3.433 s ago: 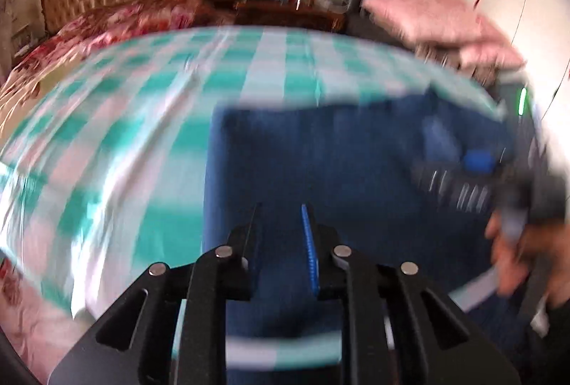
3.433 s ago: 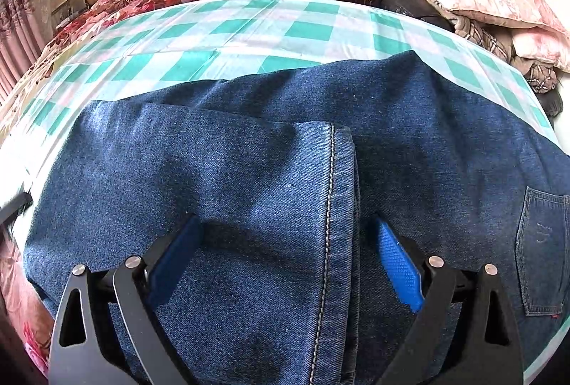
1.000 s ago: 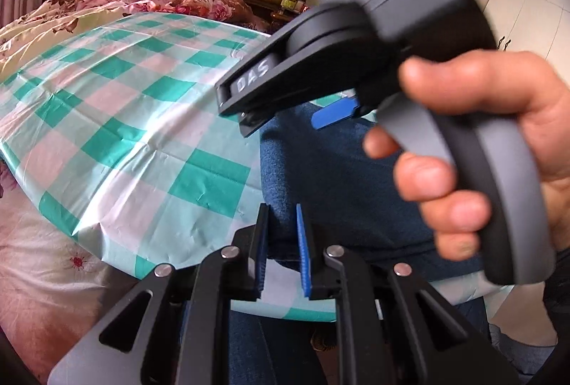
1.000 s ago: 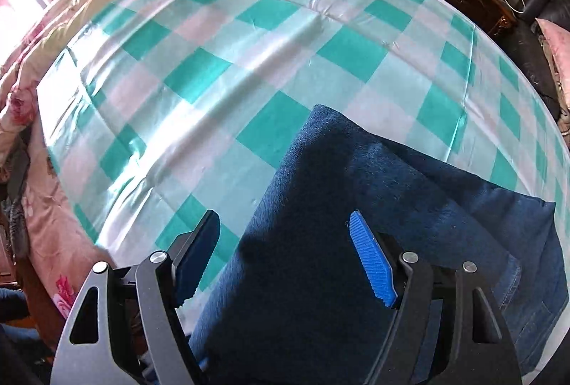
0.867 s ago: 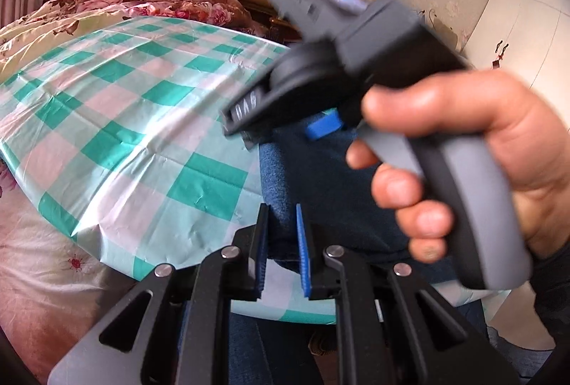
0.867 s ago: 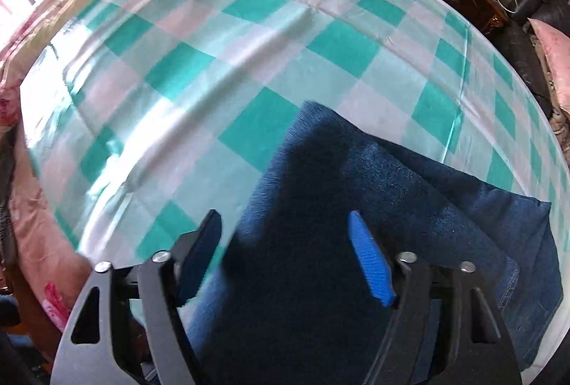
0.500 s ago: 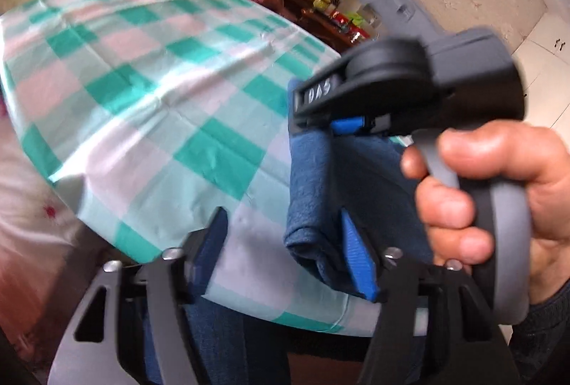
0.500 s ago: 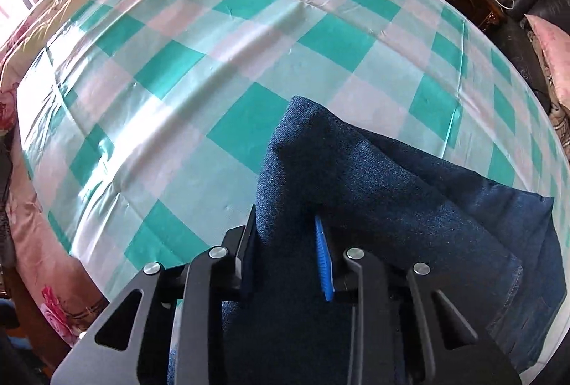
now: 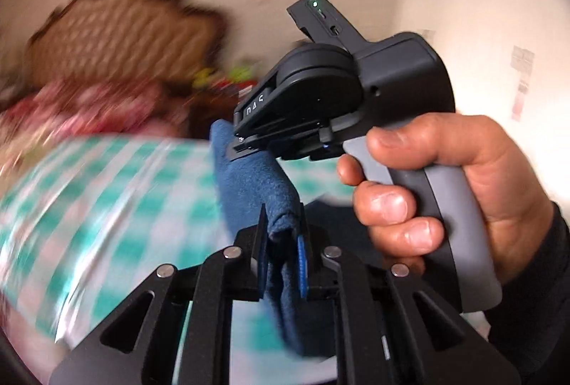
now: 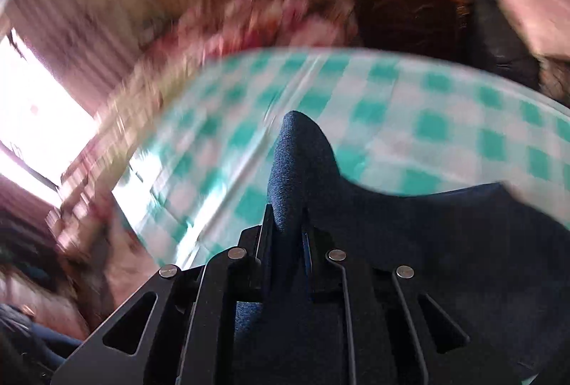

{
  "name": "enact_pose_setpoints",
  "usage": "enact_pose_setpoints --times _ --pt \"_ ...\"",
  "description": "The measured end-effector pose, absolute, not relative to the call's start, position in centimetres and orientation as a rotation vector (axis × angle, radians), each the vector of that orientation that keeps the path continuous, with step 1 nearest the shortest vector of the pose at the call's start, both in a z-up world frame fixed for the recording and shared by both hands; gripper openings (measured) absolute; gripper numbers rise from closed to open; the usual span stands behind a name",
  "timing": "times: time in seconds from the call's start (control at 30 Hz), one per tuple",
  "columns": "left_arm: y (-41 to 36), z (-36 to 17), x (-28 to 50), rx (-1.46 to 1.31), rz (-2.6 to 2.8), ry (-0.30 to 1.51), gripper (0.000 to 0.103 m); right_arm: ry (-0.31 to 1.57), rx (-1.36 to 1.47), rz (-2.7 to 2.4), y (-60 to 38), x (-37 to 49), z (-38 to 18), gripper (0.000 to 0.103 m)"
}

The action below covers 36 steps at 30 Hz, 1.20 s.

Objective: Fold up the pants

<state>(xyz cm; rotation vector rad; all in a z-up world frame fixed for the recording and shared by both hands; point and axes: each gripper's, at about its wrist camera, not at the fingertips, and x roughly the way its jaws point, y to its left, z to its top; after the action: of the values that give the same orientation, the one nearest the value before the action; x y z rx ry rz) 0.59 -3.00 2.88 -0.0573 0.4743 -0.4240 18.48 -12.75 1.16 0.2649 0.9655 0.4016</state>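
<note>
The blue jeans [image 9: 256, 178] are lifted by a folded edge above the green-checked tablecloth [image 9: 107, 192]. My left gripper [image 9: 281, 224] has its jaws closing, its blue pads pressing a thick fold of denim. Just beyond it a hand [image 9: 445, 178] carries the right gripper, whose tips also meet the fabric. In the right wrist view, my right gripper [image 10: 286, 224] has its jaws closing on a raised peak of the jeans [image 10: 302, 149]. The rest of the denim drapes down to the right over the tablecloth [image 10: 427, 121]. Both views are motion-blurred.
A tufted headboard [image 9: 117, 39] and floral bedding [image 10: 267, 18] lie behind the table. A dark nightstand [image 10: 409, 10] with small items and a pink pillow [image 10: 527, 3] stand at the back right. A bright window [image 10: 35, 121] is on the left.
The right gripper shut on the jeans' folded edge. The left gripper opened, then shut on the fold again. Both have risen, lifting the denim off the tablecloth, and the views tilted up.
</note>
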Motion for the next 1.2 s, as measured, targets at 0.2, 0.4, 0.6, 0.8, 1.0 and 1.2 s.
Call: enact_pose_setpoints --times 0.2,0.4,0.6,0.8,1.0,1.2 --pt "-20.6 2.5 -1.0 0.134 -0.615 0.423 0.012 0.911 0.46 0.29 -32.6 14.2 1.0 0.014" --pt "-32.4 -8.1 -2.1 0.366 -0.627 0.546 0.012 1.082 0.593 0.238 -42.9 14.2 -11.3 0.027" --pt "-35.2 -12.3 -4.3 0.563 -0.571 0.466 0.018 1.071 0.644 0.27 -44.9 14.2 -14.9 0.067" --pt "-36.6 -14.6 -5.6 0.654 -0.547 0.455 0.031 1.067 0.556 0.272 -44.3 15.4 -14.4 0.073" --pt "-37.2 -14.5 -6.9 0.768 -0.464 0.341 0.011 1.142 0.399 0.245 -43.3 16.2 -14.8 0.013" --pt "-40.4 -10.3 -8.0 0.823 -0.463 0.192 0.01 1.017 0.38 0.278 -47.1 14.1 -8.9 0.012"
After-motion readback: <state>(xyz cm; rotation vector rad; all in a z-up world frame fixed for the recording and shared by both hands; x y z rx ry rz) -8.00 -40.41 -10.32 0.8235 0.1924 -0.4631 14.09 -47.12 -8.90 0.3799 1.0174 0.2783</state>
